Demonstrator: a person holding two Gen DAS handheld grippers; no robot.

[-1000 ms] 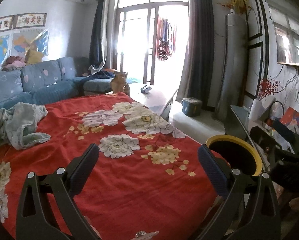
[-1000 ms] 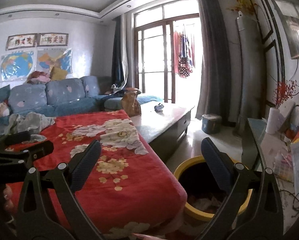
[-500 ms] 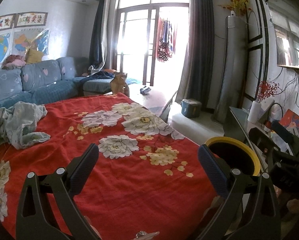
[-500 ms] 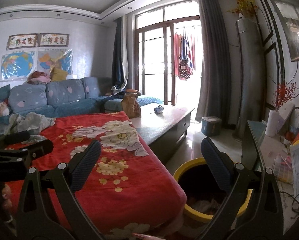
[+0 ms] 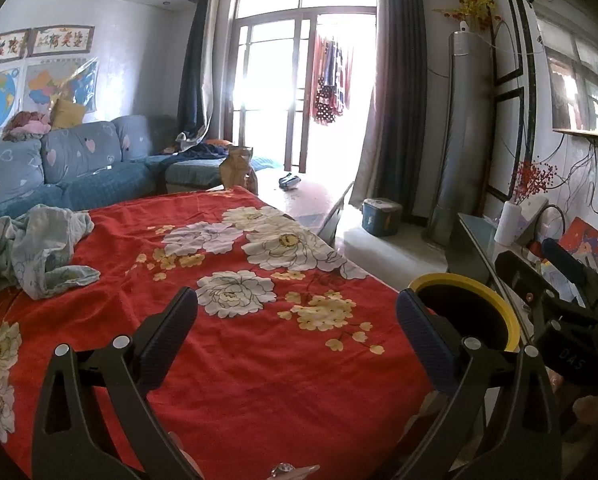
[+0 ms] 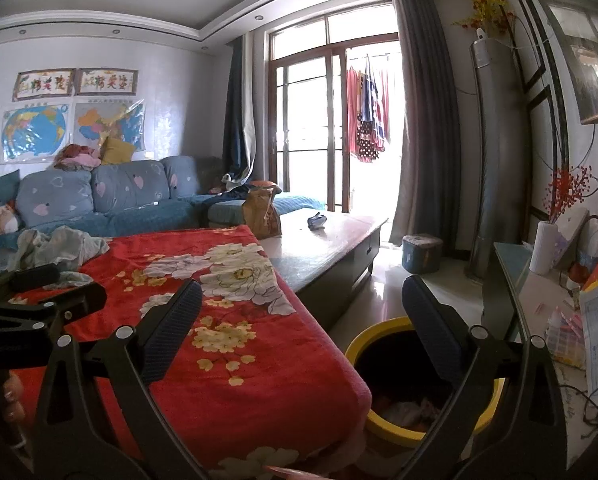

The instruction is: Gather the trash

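Note:
A yellow-rimmed trash bin [image 6: 363, 348] stands on the floor at the right corner of the red flowered blanket [image 6: 235, 364]; crumpled trash lies inside it. The bin also shows in the left wrist view [image 5: 499, 308]. My left gripper [image 5: 297, 330] is open and empty above the blanket [image 5: 235, 360]. My right gripper [image 6: 303, 326] is open and empty, held over the blanket's corner and the bin. A small blue wrapper [image 6: 316, 222] lies on the coffee table [image 6: 339, 248], and shows in the left wrist view [image 5: 289, 181].
A crumpled grey cloth [image 5: 35, 248] lies on the blanket's left. A brown paper bag [image 6: 261, 214] stands at the coffee table's near end. A blue sofa [image 6: 111, 204] is behind. A cluttered side table [image 6: 539, 300] is at right. A small blue box [image 6: 421, 252] sits by the curtain.
Both grippers stay open and empty. The views have tilted up slightly and the right gripper has shifted a little in the left wrist view.

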